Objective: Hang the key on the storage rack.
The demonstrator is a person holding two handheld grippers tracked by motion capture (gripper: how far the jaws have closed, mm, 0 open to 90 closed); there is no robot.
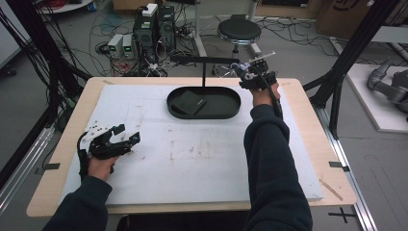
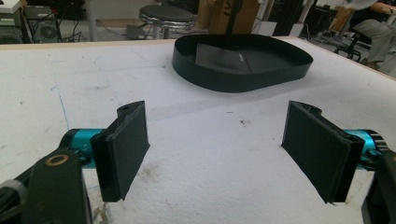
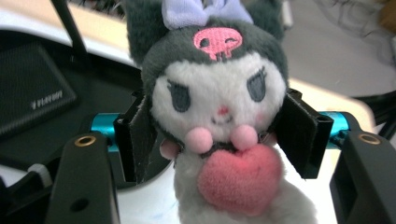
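Carrying step, seen from above and along both tools. My right gripper (image 3: 219, 135) is clamped on a plush toy (image 3: 217, 116), its two pads pressed into the sides of the toy's head; the toy is a dark-hooded doll with a lilac bow, a pink skull badge and a pink heart held at its chest. In the high view this gripper (image 1: 250, 72) sits just beyond the right end of the black oval tray (image 1: 226, 113), near the T-shaped stand (image 1: 203, 60) that rises from the tray's back edge. I judge that the toy is on its way to the tray or the stand; the next move calls for a steady lowering with the clamp kept firm, since the soft head could slip. My left gripper (image 2: 219, 154) rests on the white mat (image 2: 210, 140) with its jaws wide apart and nothing between them, well away from the tray. Count: one plush toy, one tray, one stand, one flat black pouch (image 1: 188, 102) lying in the tray, two grippers
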